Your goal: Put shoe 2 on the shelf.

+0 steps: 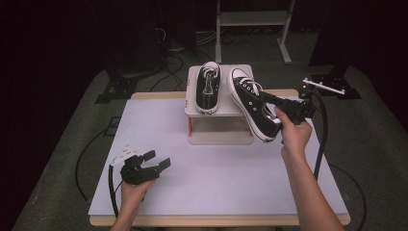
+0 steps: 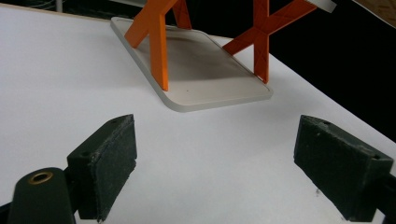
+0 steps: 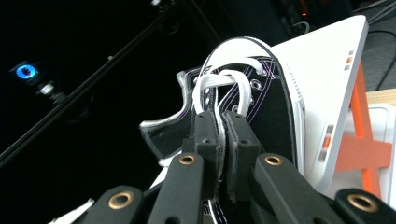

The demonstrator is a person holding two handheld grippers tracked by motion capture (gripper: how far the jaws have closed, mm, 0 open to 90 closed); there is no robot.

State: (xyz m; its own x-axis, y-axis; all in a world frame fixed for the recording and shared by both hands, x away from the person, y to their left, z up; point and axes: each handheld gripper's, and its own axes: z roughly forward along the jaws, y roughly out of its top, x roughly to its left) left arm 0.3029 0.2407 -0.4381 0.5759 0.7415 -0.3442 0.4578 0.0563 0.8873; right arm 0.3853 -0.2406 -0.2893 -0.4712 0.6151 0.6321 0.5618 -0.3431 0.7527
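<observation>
fingers (image 3: 223, 140) of the right gripper (image 1: 284, 107) pinched nearly together on the tongue and white laces of a black sneaker (image 1: 253, 108), held up off the worktop (image 1: 216, 168) at the right of the scene. sneaker tilted, toe resting against or just over the right part of the white stand's (image 1: 195, 91) top shelf, heel hanging lower and nearer, just beside the holding hand (image 1: 294, 135); cannot tell whether toe and shelf actually touch. seen from the right gripper view: pads pressed flat against each other with lace and canvas between, white-rimmed sole running alongside the pale shelf edge, an orange leg (image 3: 366, 144) of the stand below.

second black sneaker (image 1: 208, 86) lying on the left part of the same shelf, toe pointing near, laces up, well apart from either gripper.

fingers (image 2: 109, 163) of the left gripper (image 1: 150, 162) spread wide with nothing between them, hovering low over bare white worktop at the near left, well apart from the stand. seen from the left gripper view: both dark pads either side of empty surface, the stand's grey base plate (image 2: 210, 74) and orange crossed legs (image 2: 159, 37) farther off.

left hand (image 1: 132, 185) and forearm entering from the near edge; right forearm reaching up the right side toward the stand. black cable (image 1: 321, 139) trailing from the right gripper down over the far right of the worktop.
</observation>
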